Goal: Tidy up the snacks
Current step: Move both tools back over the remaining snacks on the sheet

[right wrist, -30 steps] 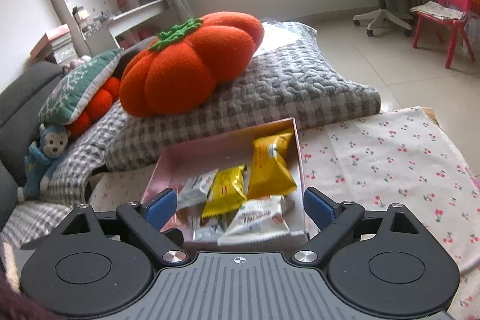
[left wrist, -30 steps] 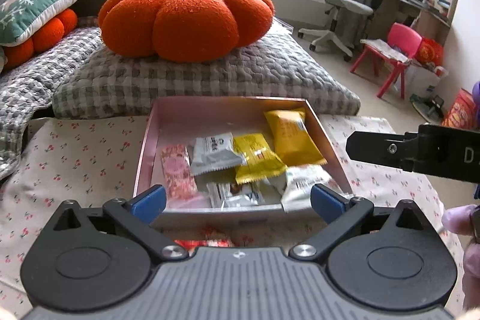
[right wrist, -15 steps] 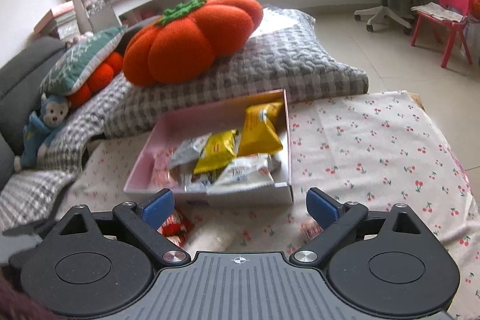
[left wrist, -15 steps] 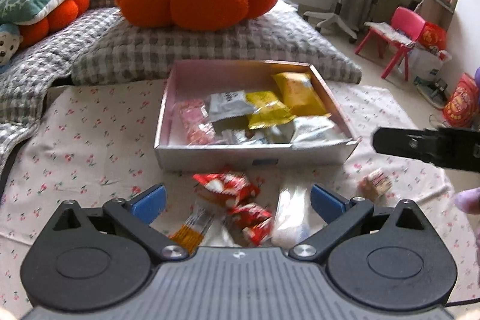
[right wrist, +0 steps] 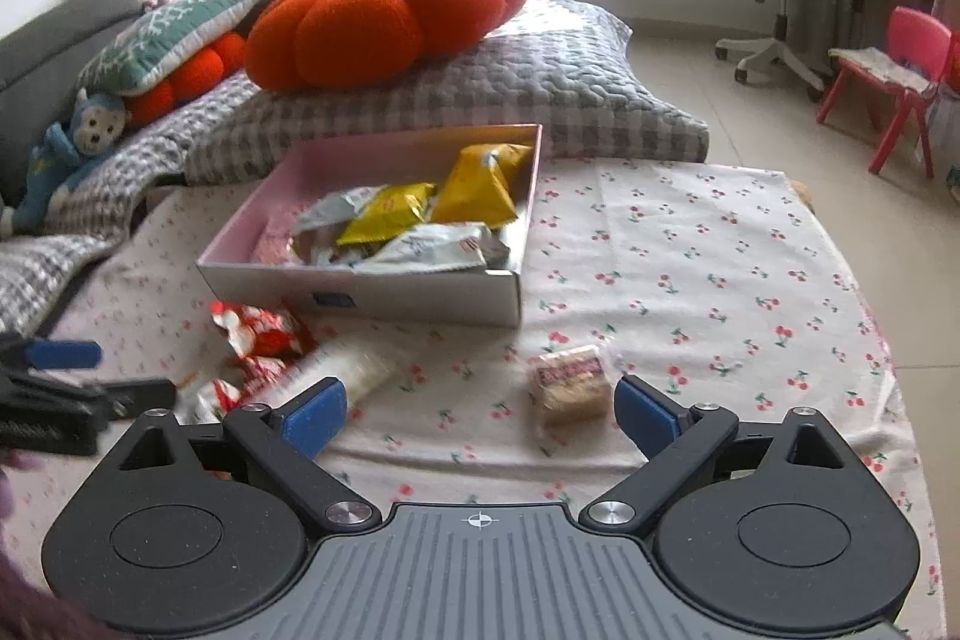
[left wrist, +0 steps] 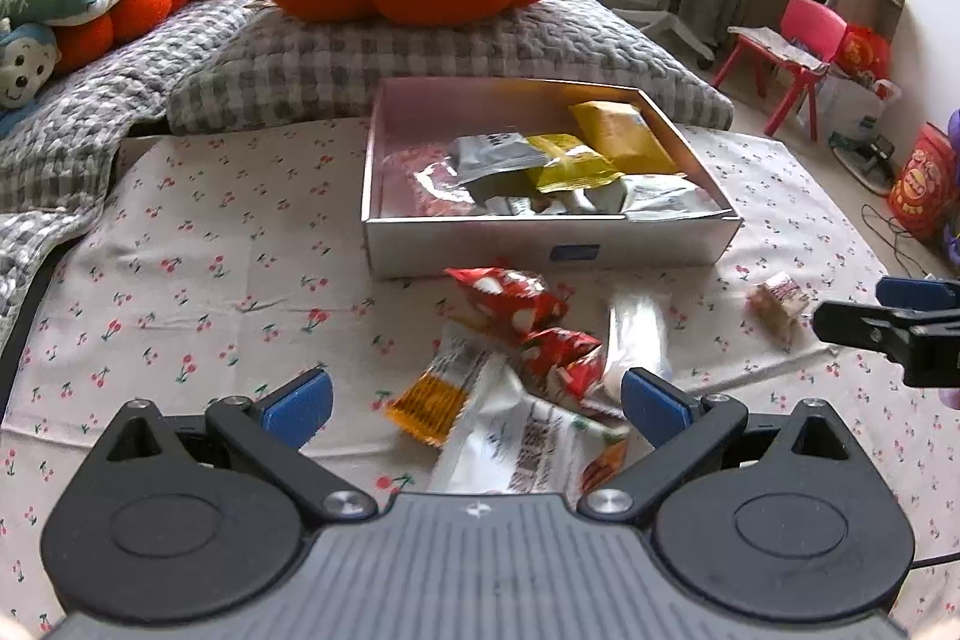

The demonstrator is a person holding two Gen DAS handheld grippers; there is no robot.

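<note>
Blue-padded left gripper (left wrist: pixel 474 403) and right gripper (right wrist: pixel 480 409) hover level, fingers spread wide, empty, over loose snacks (left wrist: pixel 528 334).

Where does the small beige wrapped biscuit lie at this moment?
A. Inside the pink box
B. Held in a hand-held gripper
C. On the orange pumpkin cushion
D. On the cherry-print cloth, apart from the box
D: the small beige wrapped biscuit lies on the cherry-print cloth, in front of the shallow pink cardboard box and untouched.

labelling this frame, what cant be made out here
- Left wrist view: white packet cut off by the left hand-held gripper body; print blurred.
- Box bottom layer: hidden under top snacks.
- Right wrist view: wafer snack label too small.
- Red packets: motion-blurred.
</note>
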